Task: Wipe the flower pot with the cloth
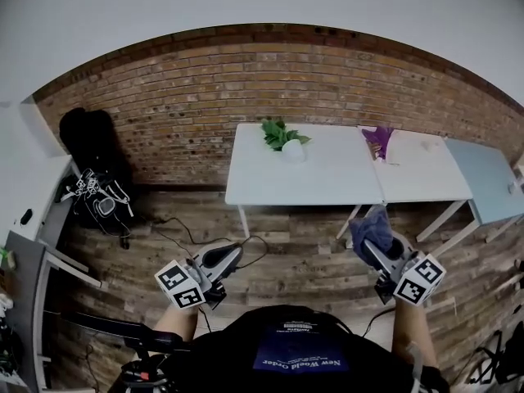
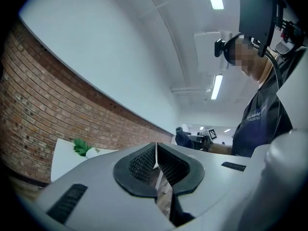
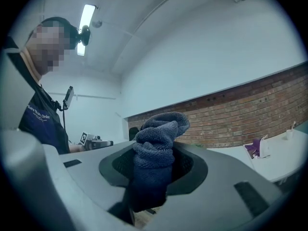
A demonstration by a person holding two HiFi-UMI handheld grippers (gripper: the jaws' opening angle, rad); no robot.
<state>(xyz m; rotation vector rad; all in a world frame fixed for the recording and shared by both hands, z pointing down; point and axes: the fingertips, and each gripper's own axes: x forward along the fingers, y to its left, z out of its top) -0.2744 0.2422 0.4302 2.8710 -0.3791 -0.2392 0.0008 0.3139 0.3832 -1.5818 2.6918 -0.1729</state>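
One small white flower pot (image 1: 292,151) holding one green plant (image 1: 281,133) stands on the left-hand white tabletop (image 1: 327,178), against a red brick wall (image 1: 205,97). One dark blue knitted cloth (image 1: 368,226) is pinched in the right claw (image 1: 375,248). Both claws are held out level above the wooden plank floor (image 1: 303,262), well short of the pot. The left claw (image 1: 232,254) is closed and empty.
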